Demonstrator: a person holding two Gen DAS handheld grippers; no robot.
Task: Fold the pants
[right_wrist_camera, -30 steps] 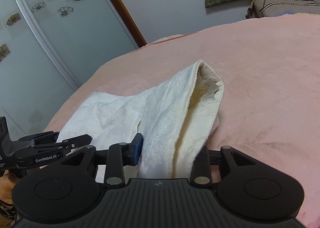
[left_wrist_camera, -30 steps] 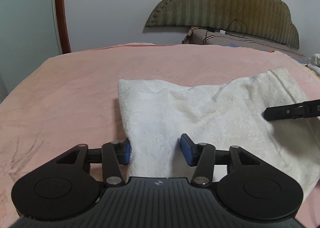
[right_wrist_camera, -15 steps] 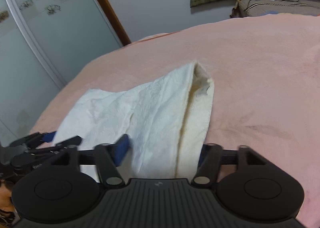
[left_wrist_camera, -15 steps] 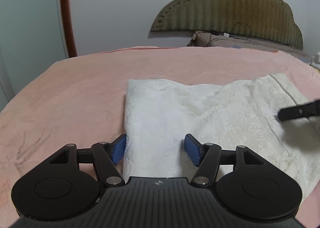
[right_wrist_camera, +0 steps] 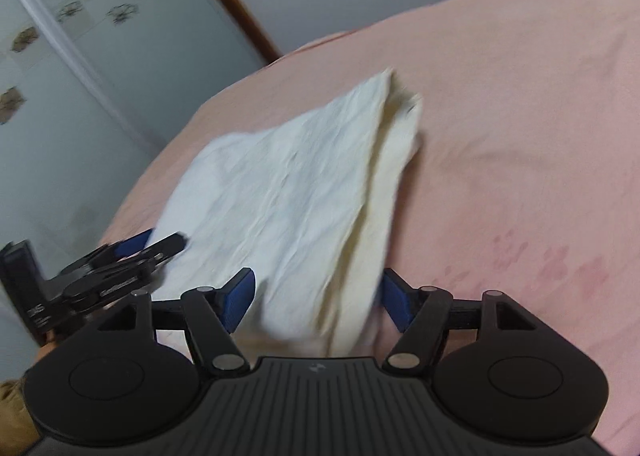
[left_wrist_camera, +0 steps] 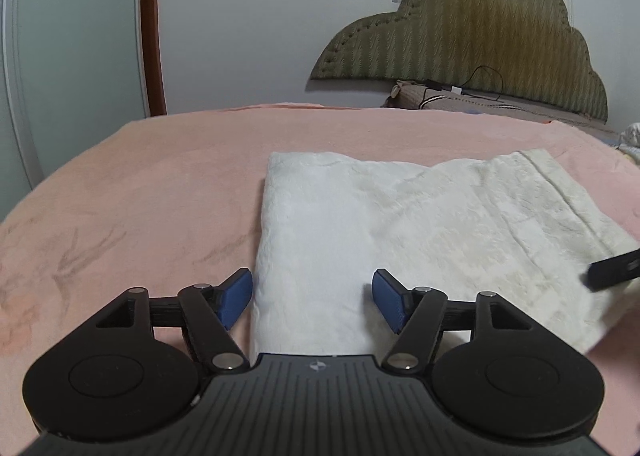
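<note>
The white textured pants [left_wrist_camera: 400,224] lie folded flat on the pink bed; they also show in the right wrist view [right_wrist_camera: 296,192]. My left gripper [left_wrist_camera: 312,298] is open, its blue pads either side of the near left edge of the pants, holding nothing. My right gripper [right_wrist_camera: 318,300] is open over the near right end, by the waistband fold. The right gripper's tip [left_wrist_camera: 612,270] shows at the right of the left wrist view. The left gripper [right_wrist_camera: 120,260] shows at the left of the right wrist view.
The pink blanket [left_wrist_camera: 160,192] covers the bed all round the pants. A padded headboard [left_wrist_camera: 480,36] and a pillow [left_wrist_camera: 440,96] are at the far end. A wardrobe with a floral door [right_wrist_camera: 60,76] stands left of the bed.
Both grippers have opened wider and drawn back and up from the pants. The raised right end of the pants has dropped flat onto the bed.
</note>
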